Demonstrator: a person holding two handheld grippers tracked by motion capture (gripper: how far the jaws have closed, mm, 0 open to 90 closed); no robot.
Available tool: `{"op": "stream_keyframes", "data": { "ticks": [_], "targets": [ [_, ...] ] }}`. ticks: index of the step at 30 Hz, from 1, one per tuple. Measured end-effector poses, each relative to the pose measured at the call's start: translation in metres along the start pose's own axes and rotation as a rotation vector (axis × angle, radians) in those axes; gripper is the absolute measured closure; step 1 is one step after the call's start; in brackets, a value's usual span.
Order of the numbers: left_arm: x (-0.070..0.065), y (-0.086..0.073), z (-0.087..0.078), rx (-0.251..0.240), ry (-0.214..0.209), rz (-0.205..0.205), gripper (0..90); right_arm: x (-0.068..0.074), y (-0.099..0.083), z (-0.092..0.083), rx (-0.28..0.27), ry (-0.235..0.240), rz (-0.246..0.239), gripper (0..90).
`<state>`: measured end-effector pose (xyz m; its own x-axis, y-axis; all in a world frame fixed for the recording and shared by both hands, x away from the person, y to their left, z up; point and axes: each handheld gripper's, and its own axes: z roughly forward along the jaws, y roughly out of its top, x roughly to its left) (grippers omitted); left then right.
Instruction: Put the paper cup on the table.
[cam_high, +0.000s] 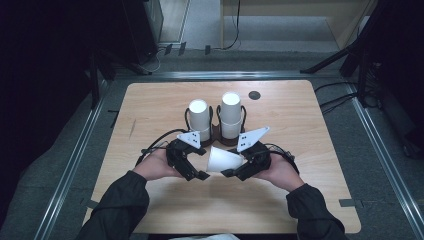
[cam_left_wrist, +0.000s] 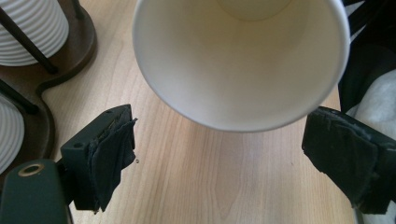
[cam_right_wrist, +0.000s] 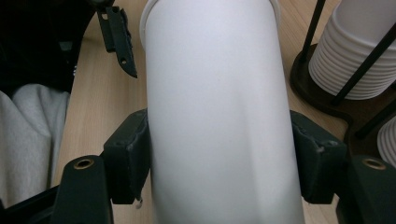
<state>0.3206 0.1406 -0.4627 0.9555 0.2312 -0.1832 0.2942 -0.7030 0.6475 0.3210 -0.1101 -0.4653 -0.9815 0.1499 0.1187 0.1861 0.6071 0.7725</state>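
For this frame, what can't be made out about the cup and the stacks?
- Cup base: cut off at the bottom edge, right gripper view.
- Cup bottom inside: cut off at the top edge, left gripper view.
- Cup stacks: count too small to tell, high view.
- Holder: cropped, both gripper views.

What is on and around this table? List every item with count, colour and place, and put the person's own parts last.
loose paper cup: one, white, lying sideways above the near middle of the table, clamped in the right tool
cup stacks: two, white, upright in the holder at table centre
cup holder: one, dark brown base with black rods, behind the tools
round insert: one, dark, far right of the tabletop
table: one, light wood, centre
left tool: one, black, open, facing the cup's mouth
right tool: one, black, shut on the loose paper cup
sleeves: two, dark, bottom edge
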Motion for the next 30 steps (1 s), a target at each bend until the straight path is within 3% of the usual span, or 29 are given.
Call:
{"op": "stream_keyframes", "data": {
  "ticks": [5,13,22,30],
  "targets": [
    [-0.001,-0.003,-0.003,-0.027,0.007,-0.006,10.0,-0.001,0.002,-0.005,-0.02,0.005,0.0,30.9],
    [-0.005,-0.004,-0.01,-0.126,0.001,-0.026,10.0,-0.001,0.005,-0.009,-0.06,0.038,0.008,30.8],
    [-0.008,-0.001,-0.012,-0.213,-0.041,-0.039,11.4,0.001,0.008,-0.004,-0.065,0.093,-0.003,30.7],
    [-0.01,-0.001,-0.012,-0.259,-0.071,-0.048,13.5,0.003,0.01,-0.002,-0.087,0.121,-0.007,30.7]
  ]
}}
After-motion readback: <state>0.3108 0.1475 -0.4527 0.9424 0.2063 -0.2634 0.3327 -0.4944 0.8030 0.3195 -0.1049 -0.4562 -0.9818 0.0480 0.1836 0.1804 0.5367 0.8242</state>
